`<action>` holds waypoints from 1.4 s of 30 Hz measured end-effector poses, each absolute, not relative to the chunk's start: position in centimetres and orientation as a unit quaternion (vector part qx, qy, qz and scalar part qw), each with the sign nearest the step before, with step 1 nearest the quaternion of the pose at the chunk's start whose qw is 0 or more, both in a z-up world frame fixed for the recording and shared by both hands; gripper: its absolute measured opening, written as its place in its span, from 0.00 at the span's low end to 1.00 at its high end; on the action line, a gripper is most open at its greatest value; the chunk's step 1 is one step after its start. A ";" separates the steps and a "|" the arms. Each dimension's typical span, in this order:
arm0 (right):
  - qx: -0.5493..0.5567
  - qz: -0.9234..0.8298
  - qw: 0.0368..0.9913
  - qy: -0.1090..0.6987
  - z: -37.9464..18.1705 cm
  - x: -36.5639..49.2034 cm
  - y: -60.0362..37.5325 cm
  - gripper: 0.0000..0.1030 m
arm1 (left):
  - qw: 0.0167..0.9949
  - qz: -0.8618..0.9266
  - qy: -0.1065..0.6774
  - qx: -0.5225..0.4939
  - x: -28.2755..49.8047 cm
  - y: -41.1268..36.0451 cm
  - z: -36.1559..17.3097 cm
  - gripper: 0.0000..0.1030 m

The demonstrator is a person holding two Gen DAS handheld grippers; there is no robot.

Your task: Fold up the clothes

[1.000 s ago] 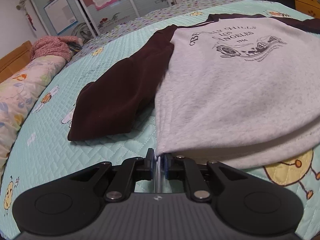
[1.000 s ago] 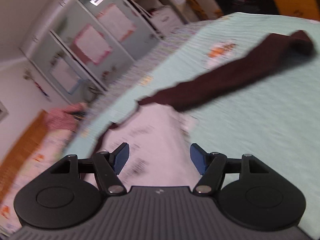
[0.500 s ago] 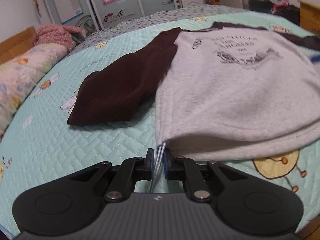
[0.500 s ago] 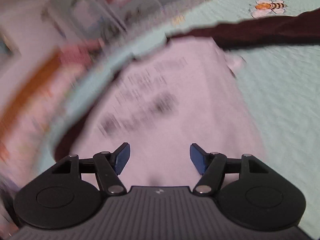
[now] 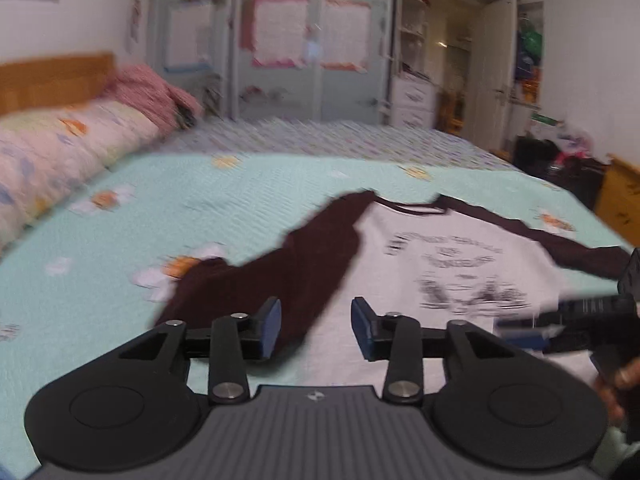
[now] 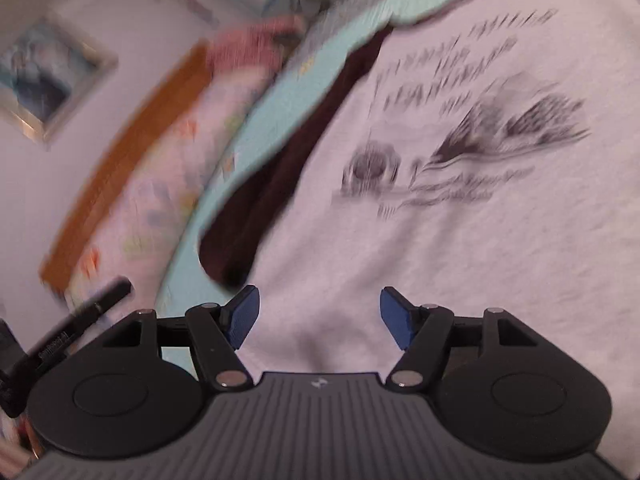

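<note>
Now one sweatshirt [image 5: 460,276] lies under two claws, left claw [image 5: 315,328] opening.

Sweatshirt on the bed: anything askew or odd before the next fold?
The sweatshirt lies print-up on the quilt, but its dark left sleeve is bunched and angled out sideways, not flat. Both grippers are empty; the left gripper is opening. Nothing looks damaged.
</note>
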State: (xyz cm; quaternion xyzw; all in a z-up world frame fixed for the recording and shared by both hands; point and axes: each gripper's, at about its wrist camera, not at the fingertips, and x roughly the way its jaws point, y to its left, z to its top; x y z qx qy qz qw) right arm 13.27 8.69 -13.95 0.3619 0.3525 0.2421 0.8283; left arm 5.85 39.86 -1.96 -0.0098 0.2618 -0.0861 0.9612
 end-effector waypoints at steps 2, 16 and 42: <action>0.374 0.166 0.860 0.304 -13.4 13.8 5.4 0.67 | 0.952 -0.117 0.282 -0.011 8.0 38.4 -1.9 0.43; 0.227 0.189 0.877 0.379 -15.3 12.5 8.0 0.11 | 0.861 -0.262 0.435 -0.025 26.7 20.7 -8.2 0.48; 0.294 0.143 0.895 0.304 -18.7 7.8 1.7 0.00 | 0.876 -0.082 0.417 -0.226 28.6 38.3 -11.4 0.09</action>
